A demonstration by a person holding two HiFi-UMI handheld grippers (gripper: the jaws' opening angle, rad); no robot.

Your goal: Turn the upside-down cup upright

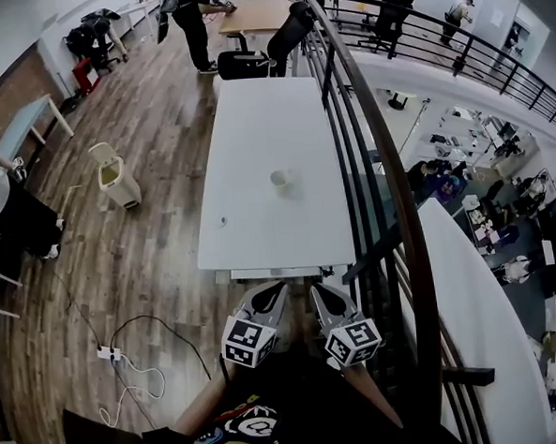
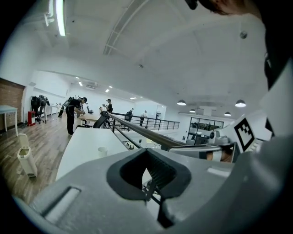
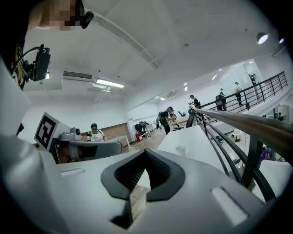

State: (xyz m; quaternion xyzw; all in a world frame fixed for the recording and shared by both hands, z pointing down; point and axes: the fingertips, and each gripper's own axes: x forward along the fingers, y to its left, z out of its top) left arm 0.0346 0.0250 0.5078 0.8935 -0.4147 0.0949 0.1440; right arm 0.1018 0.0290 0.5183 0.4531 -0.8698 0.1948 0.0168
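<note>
Well beyond left gripper [image 1: 277, 290] and right gripper [image 1: 318, 291], cup [image 1: 281, 179] rests on table [image 1: 260, 229].

Wood floor [image 1: 153, 177], black railing [image 1: 389, 191]

In front of me a long white table [image 1: 253, 124] stands on a wooden floor [image 1: 160, 130]. A dark railing [image 1: 389, 191] runs along the table's right side. To the left of the table, apart from it, stands a pale waste bin [image 1: 116, 176]. Off the table's near left corner a power strip [image 1: 109, 353] with cables lies on the floor. Beyond the table's far end are a black chair [image 1: 242, 64] and a standing person [image 1: 191, 25].
</note>
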